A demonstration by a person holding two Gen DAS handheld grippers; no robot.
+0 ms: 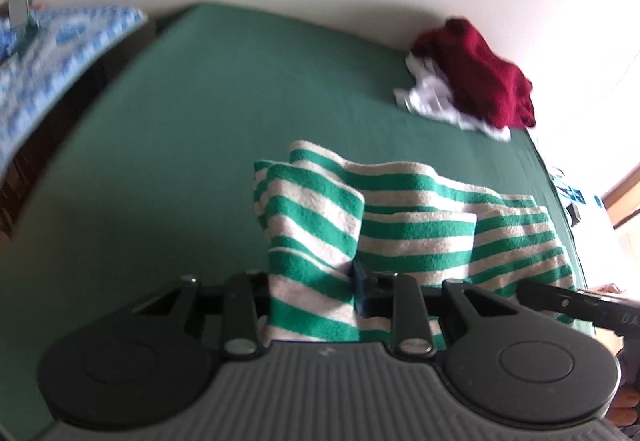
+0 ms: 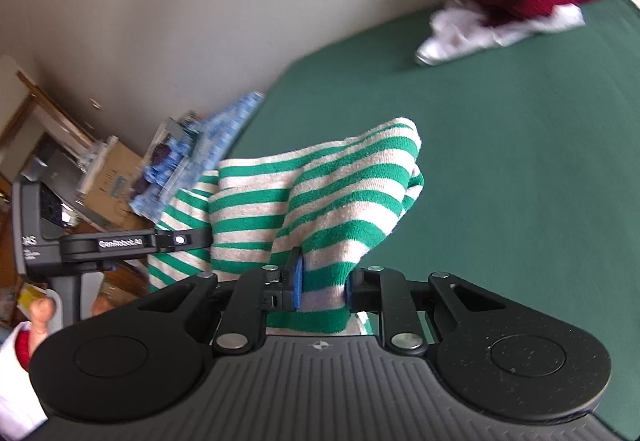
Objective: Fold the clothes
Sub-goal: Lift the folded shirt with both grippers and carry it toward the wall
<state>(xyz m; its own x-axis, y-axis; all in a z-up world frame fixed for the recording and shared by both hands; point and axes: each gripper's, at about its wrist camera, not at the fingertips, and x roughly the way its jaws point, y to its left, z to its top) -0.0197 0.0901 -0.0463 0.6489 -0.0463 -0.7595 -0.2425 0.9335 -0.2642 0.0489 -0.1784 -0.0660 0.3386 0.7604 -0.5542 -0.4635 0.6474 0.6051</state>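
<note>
The left gripper (image 1: 312, 293) pinches one end of the striped green and white cloth (image 1: 404, 217). The right gripper (image 2: 322, 287) pinches the other end between its blue pads (image 2: 297, 285). The cloth hangs bunched between them, over the green bed (image 1: 208, 113). A red cloth (image 1: 480, 77) lies on a white cloth (image 1: 432, 101) at the far side of the bed, well apart.
</note>
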